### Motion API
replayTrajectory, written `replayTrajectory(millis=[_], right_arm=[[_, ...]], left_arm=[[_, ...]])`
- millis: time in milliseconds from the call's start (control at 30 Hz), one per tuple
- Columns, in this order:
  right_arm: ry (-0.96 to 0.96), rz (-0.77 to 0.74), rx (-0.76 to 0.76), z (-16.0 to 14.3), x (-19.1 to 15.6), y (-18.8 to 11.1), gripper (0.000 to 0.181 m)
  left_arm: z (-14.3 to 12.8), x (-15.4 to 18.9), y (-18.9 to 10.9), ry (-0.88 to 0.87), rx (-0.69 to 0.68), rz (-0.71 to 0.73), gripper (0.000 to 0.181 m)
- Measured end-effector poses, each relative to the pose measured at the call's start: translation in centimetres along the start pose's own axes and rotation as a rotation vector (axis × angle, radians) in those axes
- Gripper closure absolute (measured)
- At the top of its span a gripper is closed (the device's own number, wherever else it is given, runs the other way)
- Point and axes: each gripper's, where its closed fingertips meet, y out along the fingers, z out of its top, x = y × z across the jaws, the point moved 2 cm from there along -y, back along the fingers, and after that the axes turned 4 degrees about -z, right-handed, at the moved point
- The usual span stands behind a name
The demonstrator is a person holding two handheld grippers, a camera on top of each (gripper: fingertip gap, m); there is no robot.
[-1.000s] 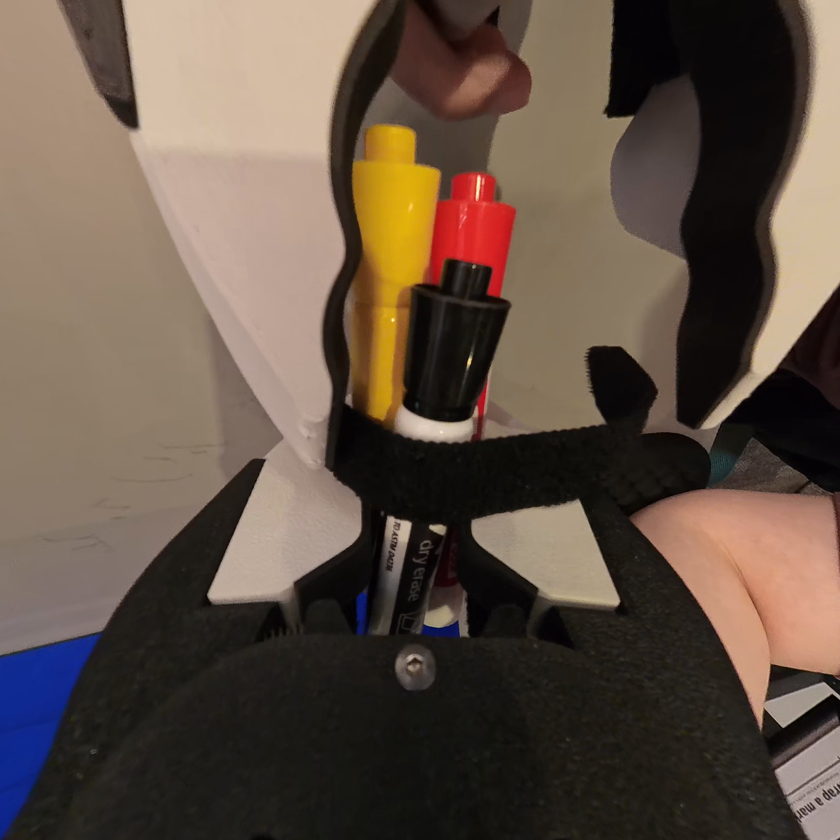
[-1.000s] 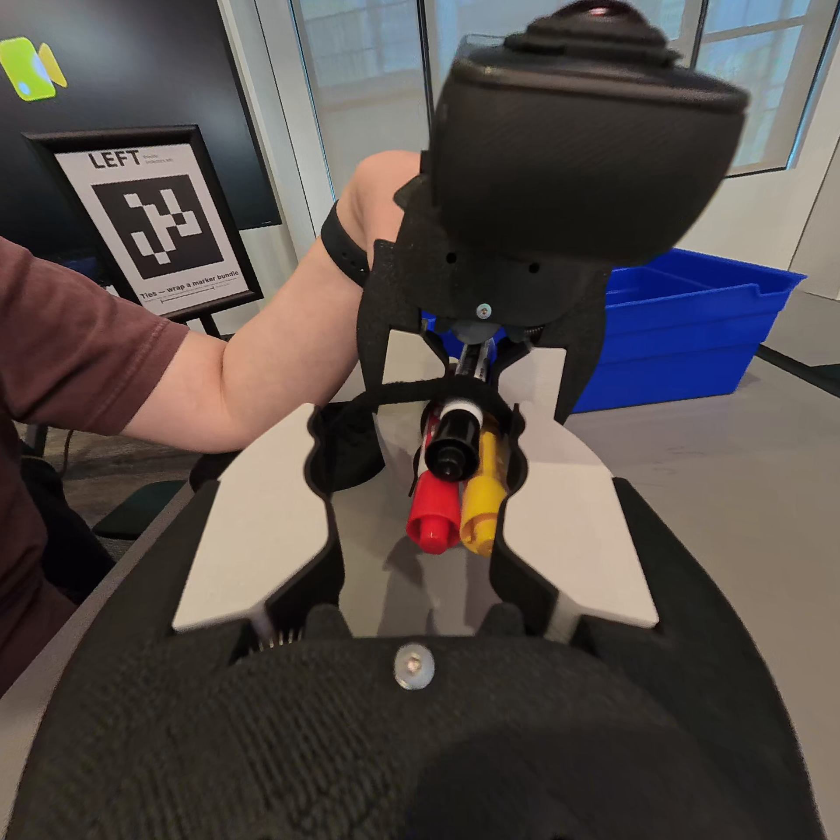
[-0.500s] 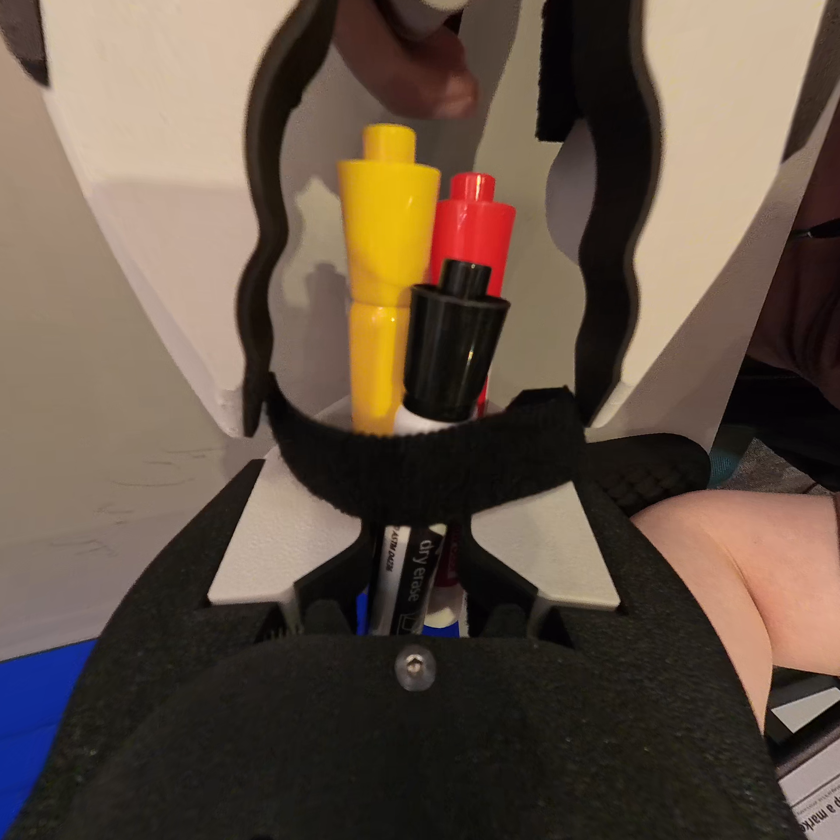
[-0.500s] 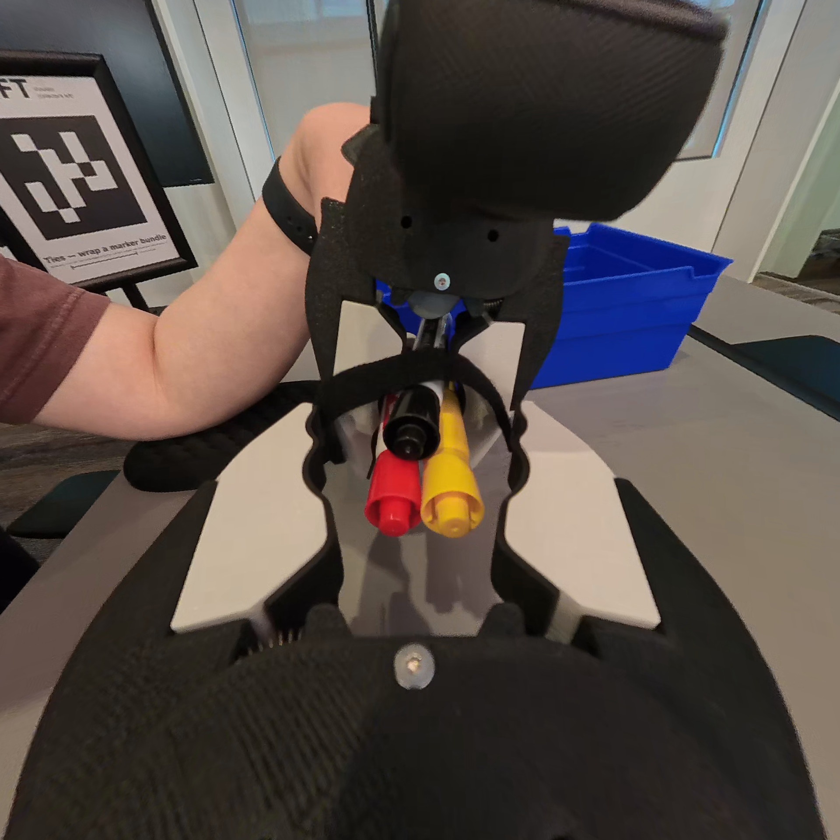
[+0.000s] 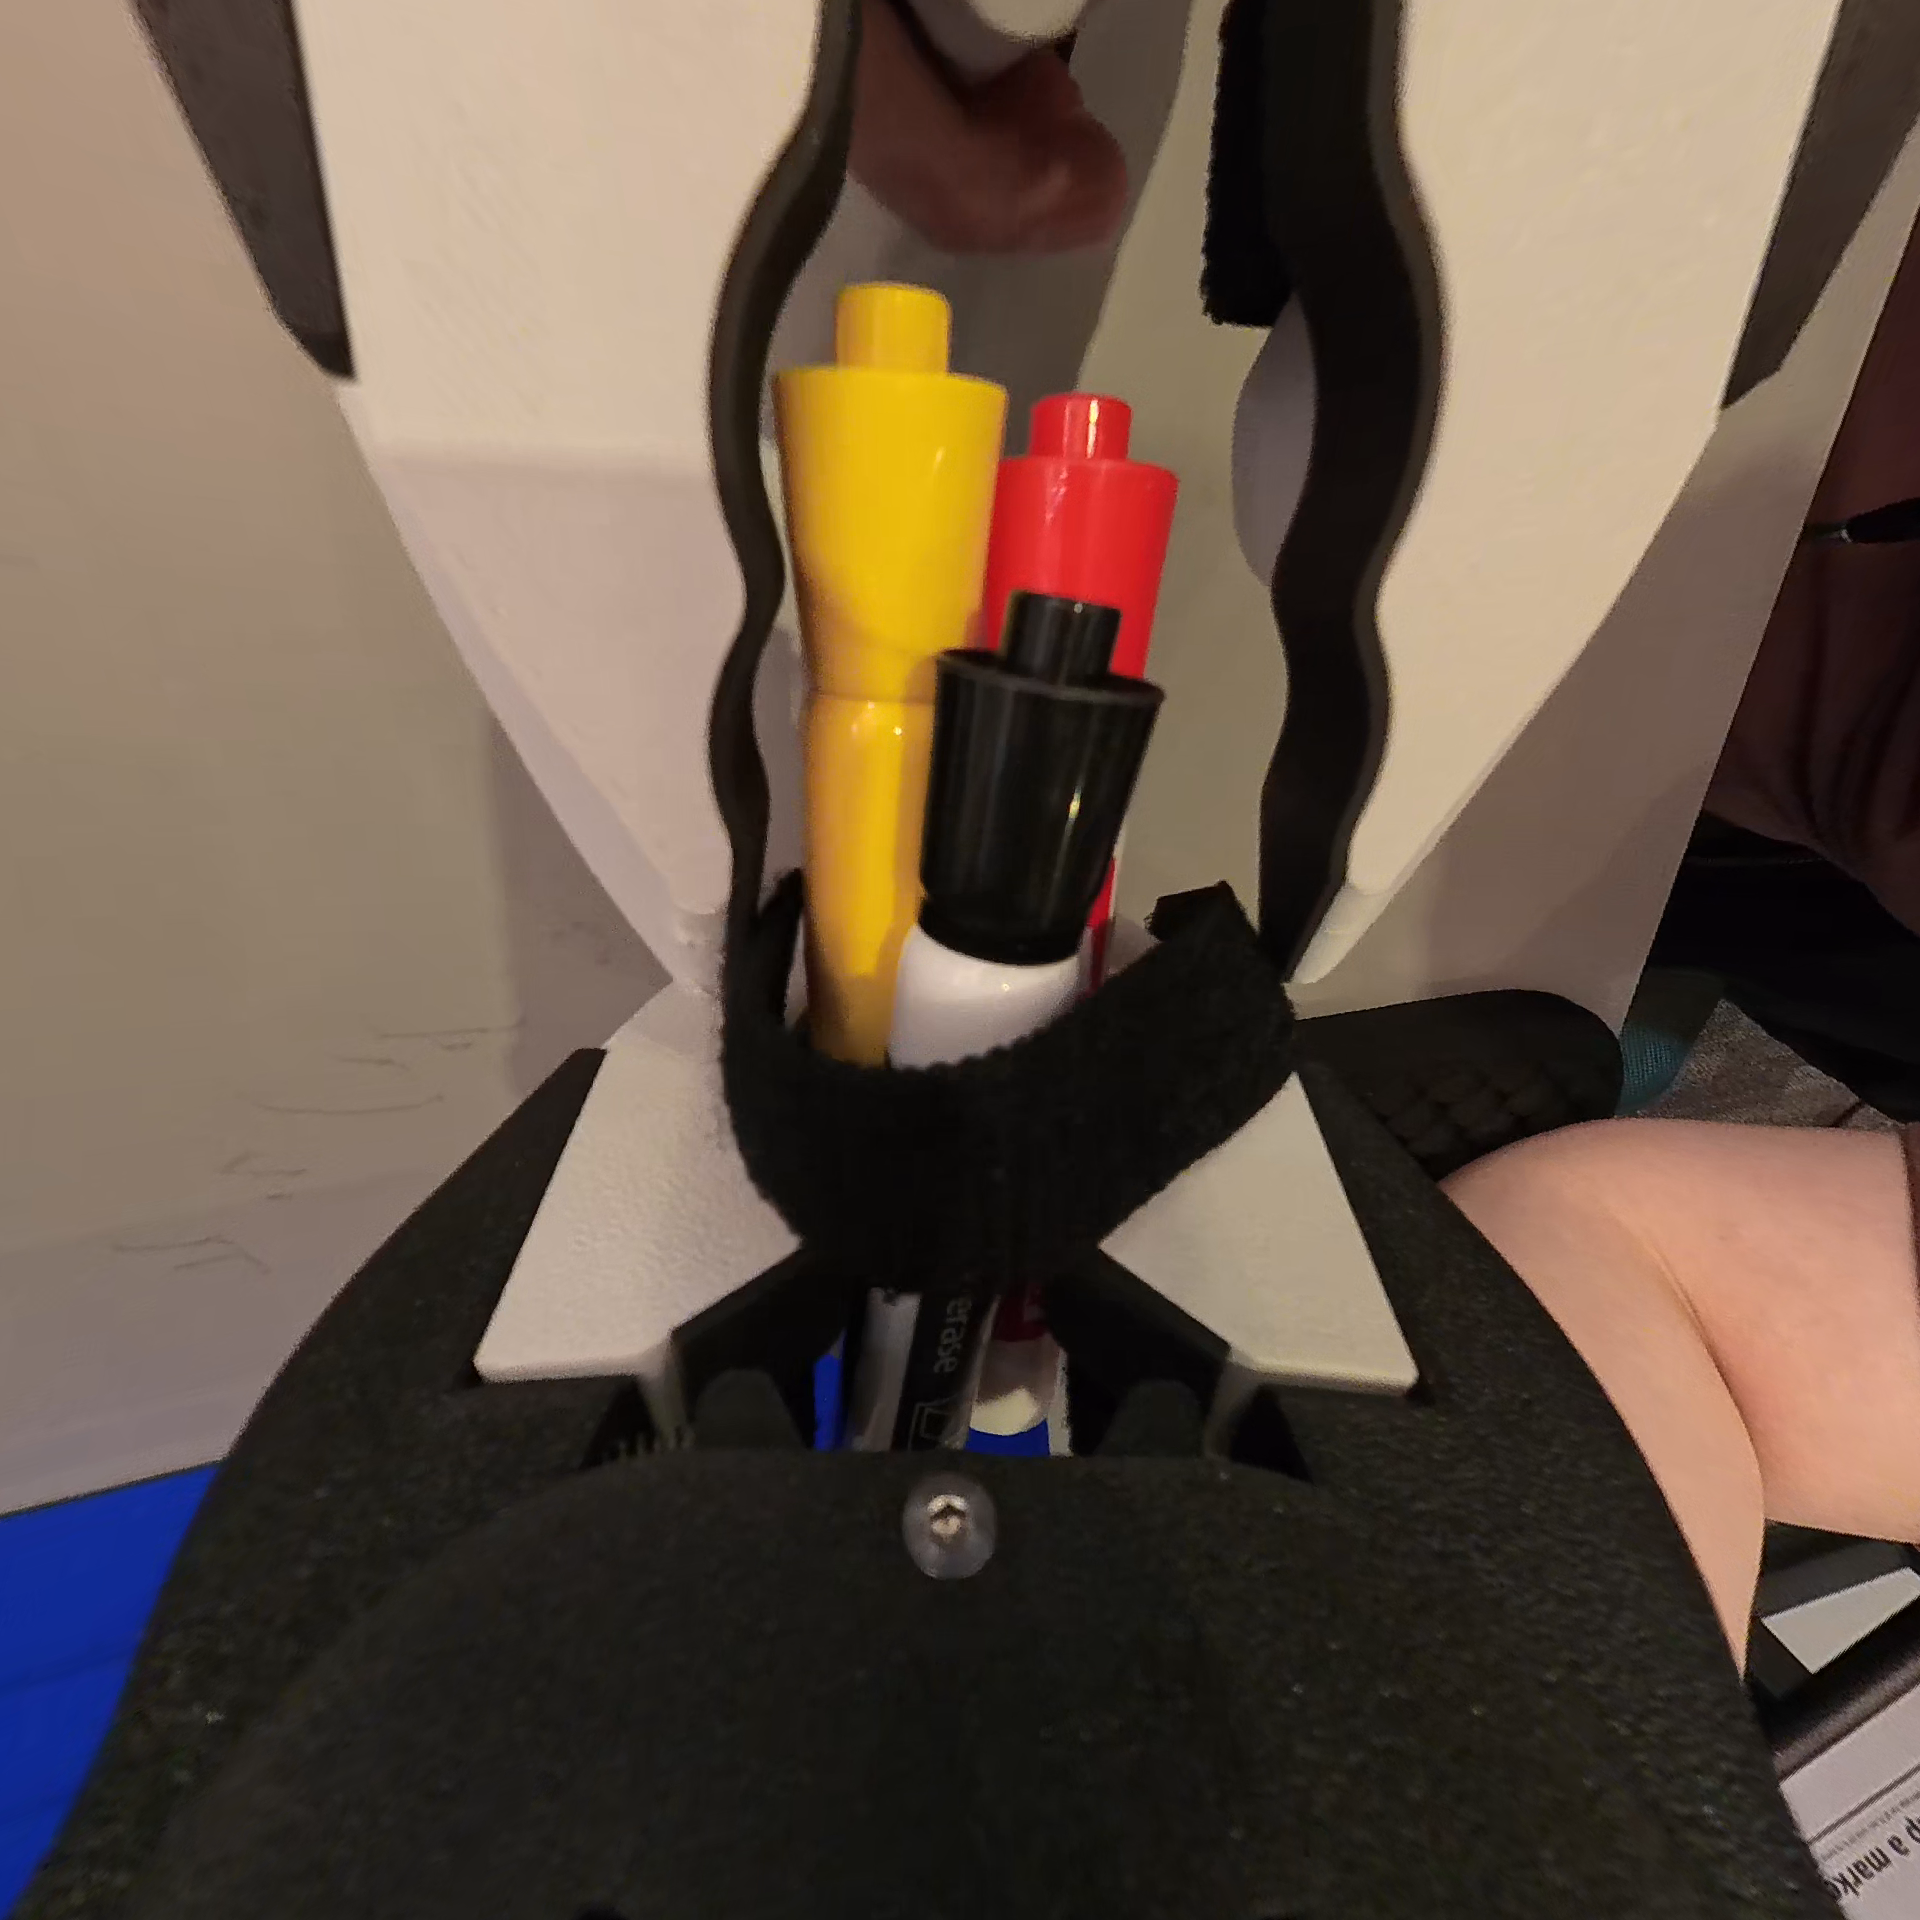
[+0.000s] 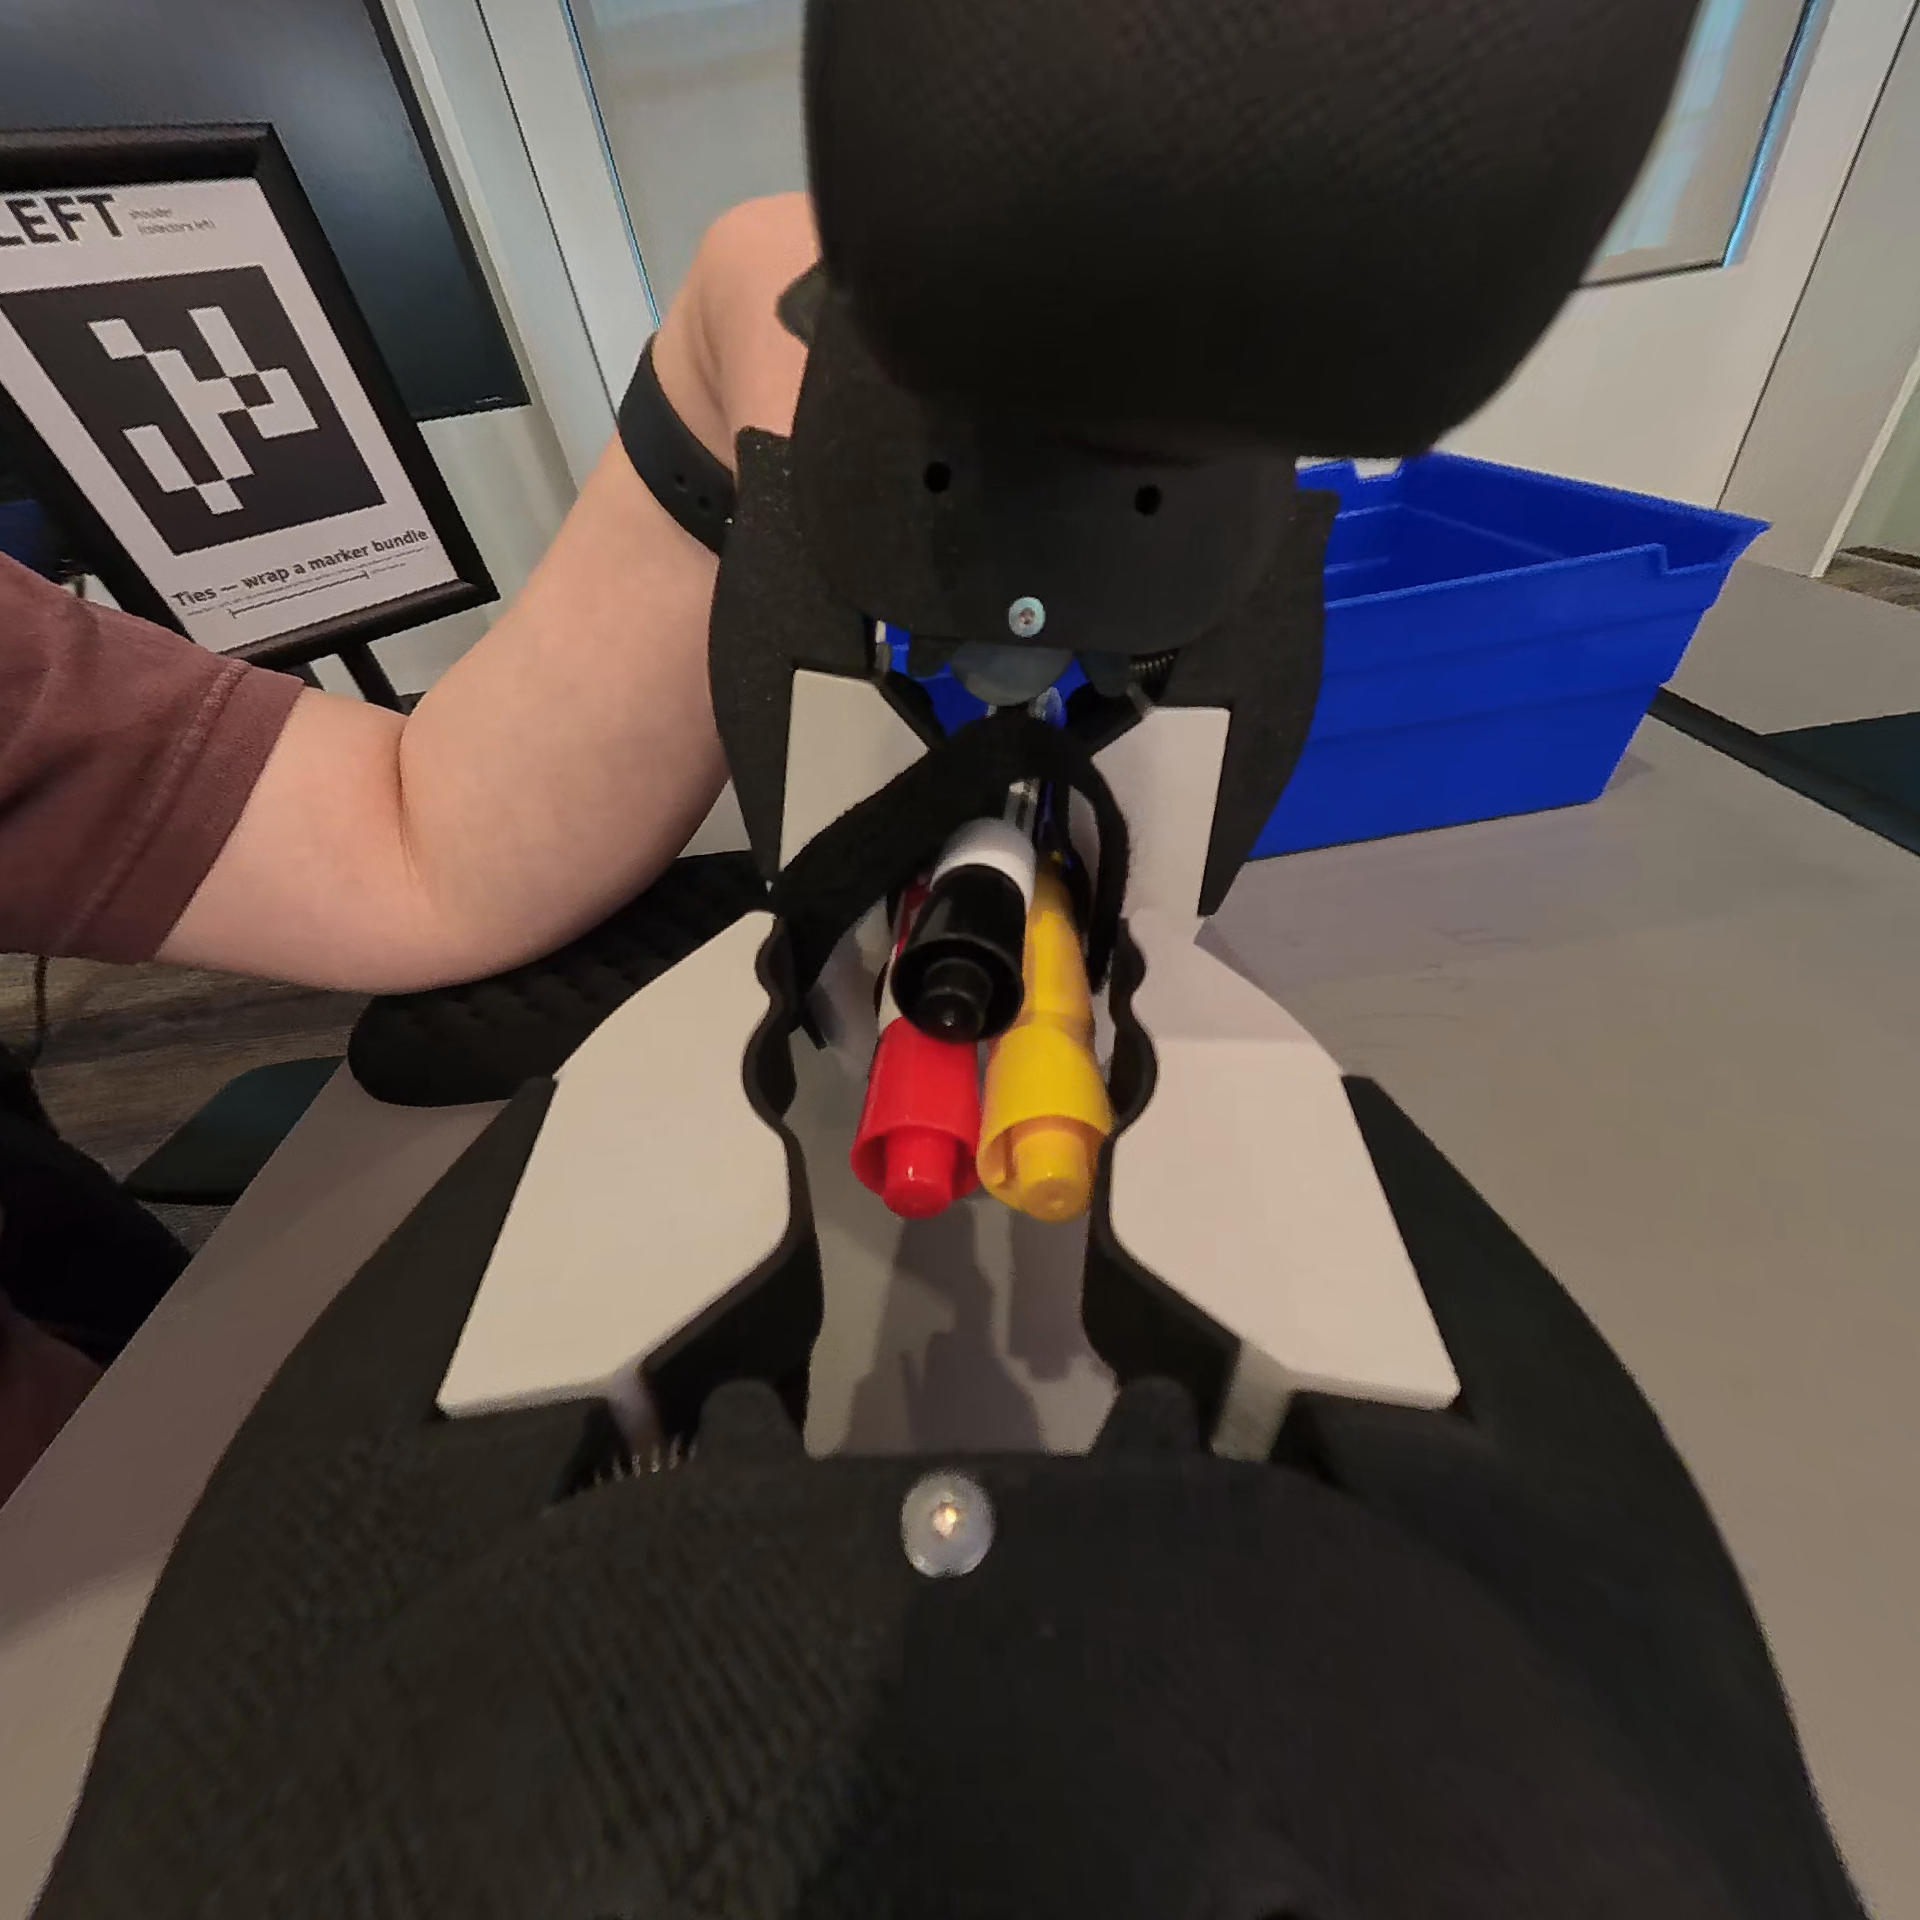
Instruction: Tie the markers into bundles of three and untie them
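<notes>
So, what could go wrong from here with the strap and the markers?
1. The strap sits loose around the markers, its end sticking up; it may spring open.
2. The left gripper pinches only the marker bodies, so the yellow marker might slide out.
3. The open right gripper could knock the caps.

Glossy plastic markers point(image 5: 1039, 790), fuzzy cloth strap point(image 5: 997, 1122), matt table point(image 6: 1558, 1039)

The markers point(image 5: 977, 831) vanish below the strap point(image 5: 997, 1132), their lower barrels mostly behind the left gripper point(image 5: 951, 1288) body. The strap's far side is hidden behind the markers, and its loose end point(image 5: 1247, 208) runs off the top edge. In the right wrist view the left gripper's housing point(image 6: 1195, 208) is blurred and cut off, and the framed sign point(image 6: 197, 416) is cropped at the left edge.
</notes>
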Motion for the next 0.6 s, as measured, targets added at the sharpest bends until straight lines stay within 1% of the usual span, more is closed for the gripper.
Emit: replayTrajectory(millis=[200,233,467,600], right_arm=[[0.038,0.025,-0.016,-0.4,0.0,0.0,0.125],[0.038,0.027,-0.016,-0.4,0.0,0.0,0.126],[-0.013,0.031,-0.046,-0.8,0.0,0.0,0.128],[-0.032,0.035,-0.1,-1.1,0.1,-0.1,0.131]], left_arm=[[0.0,0.0,-0.2,0.004,0.013,0.005,0.14],[0.1,0.1,-0.2,0.005,0.017,0.003,0.137],[0.1,0.2,-0.2,0.007,0.023,-0.009,0.137],[0.1,0.1,0.0,0.002,0.007,-0.012,0.138]])
